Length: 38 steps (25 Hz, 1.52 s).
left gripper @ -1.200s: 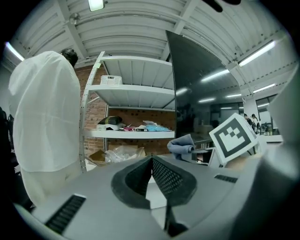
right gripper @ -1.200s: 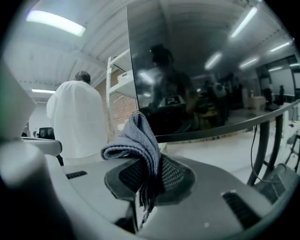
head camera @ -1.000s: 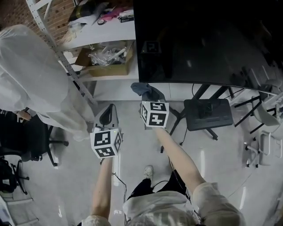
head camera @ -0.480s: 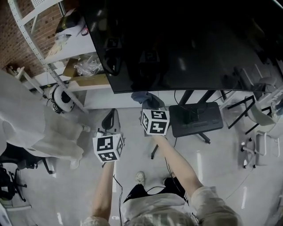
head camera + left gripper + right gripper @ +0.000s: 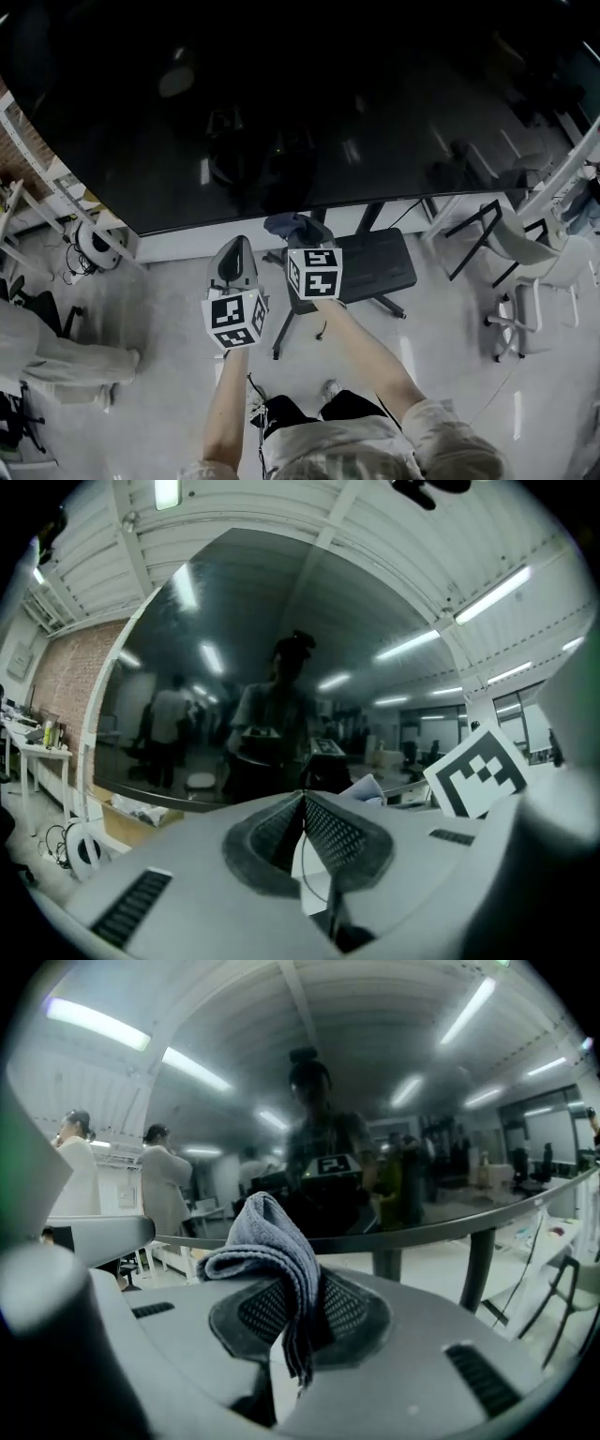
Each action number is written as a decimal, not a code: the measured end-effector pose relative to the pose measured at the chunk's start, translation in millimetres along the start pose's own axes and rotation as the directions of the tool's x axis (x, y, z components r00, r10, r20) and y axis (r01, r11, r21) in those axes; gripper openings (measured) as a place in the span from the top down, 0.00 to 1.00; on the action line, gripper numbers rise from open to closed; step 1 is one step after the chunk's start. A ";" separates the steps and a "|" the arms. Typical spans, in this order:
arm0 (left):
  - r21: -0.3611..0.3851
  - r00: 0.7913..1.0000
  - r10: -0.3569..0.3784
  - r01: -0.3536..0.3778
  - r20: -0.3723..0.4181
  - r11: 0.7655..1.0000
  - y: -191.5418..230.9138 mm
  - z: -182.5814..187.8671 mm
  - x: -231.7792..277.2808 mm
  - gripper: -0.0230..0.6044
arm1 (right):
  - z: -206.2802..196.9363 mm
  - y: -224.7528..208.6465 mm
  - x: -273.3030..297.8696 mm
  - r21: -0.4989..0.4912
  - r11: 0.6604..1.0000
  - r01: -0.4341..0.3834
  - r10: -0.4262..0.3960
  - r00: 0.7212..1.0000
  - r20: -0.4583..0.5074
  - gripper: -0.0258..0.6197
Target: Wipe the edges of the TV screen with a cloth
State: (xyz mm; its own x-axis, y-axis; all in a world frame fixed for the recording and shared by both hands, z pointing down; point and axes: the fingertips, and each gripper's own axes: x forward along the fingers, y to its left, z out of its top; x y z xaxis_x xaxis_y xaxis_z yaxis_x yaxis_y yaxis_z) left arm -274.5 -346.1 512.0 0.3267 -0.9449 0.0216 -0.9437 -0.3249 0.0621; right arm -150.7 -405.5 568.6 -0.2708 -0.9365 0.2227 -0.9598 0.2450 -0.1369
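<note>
A large dark TV screen point(image 5: 309, 103) fills the top of the head view; its lower edge point(image 5: 281, 212) runs just beyond both grippers. My right gripper point(image 5: 292, 231) is shut on a grey-blue cloth point(image 5: 289, 225), which bunches above the pads point(image 5: 352, 1307) in the right gripper view point(image 5: 267, 1241) and sits just below the screen's lower edge point(image 5: 422, 1232). My left gripper point(image 5: 233, 255) is shut with nothing between its pads point(image 5: 333, 832), a little left of the right one and lower. The screen point(image 5: 281, 667) reflects the room.
A black stand base point(image 5: 370, 267) sits on the floor under the screen. White shelving point(image 5: 37, 178) and a round white device point(image 5: 92, 246) are at the left. Chairs point(image 5: 525, 272) stand at the right. The person's legs point(image 5: 309, 412) are below.
The view has swung left along the screen, which now fills the whole top. Both grippers keep their hold and stay just under the lower edge; the cardboard box shelf has left view.
</note>
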 end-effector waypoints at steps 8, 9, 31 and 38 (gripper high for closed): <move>0.026 0.997 -0.072 0.072 -0.003 0.997 -94.3 -7.1 42.0 0.94 | 8.9 -86.8 -18.2 -0.036 0.999 0.037 -0.037 0.999 0.012 0.88; 0.021 0.997 -0.077 0.077 -0.008 0.997 -104.7 -10.9 46.2 0.94 | 8.7 -98.8 -22.1 -0.037 0.998 0.045 -0.045 0.999 0.017 0.88; -0.017 0.997 0.080 -0.081 -0.014 0.997 -267.9 -70.0 130.3 0.94 | 21.8 -273.3 -74.4 -0.028 0.997 -0.070 0.071 0.996 0.062 0.88; -0.024 0.990 0.139 -0.140 -0.030 0.990 -324.9 -75.5 162.1 0.94 | 30.4 -348.9 -89.4 -0.006 0.997 -0.071 0.071 0.996 0.048 0.88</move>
State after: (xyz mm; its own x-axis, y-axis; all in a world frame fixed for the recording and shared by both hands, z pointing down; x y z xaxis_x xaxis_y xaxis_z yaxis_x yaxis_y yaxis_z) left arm 89.0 -390.6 570.6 0.1937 -0.9792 0.0604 -0.9786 -0.1885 0.0820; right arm 210.7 -414.8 567.1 -0.3348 -0.9276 0.1656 -0.9385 0.3125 -0.1468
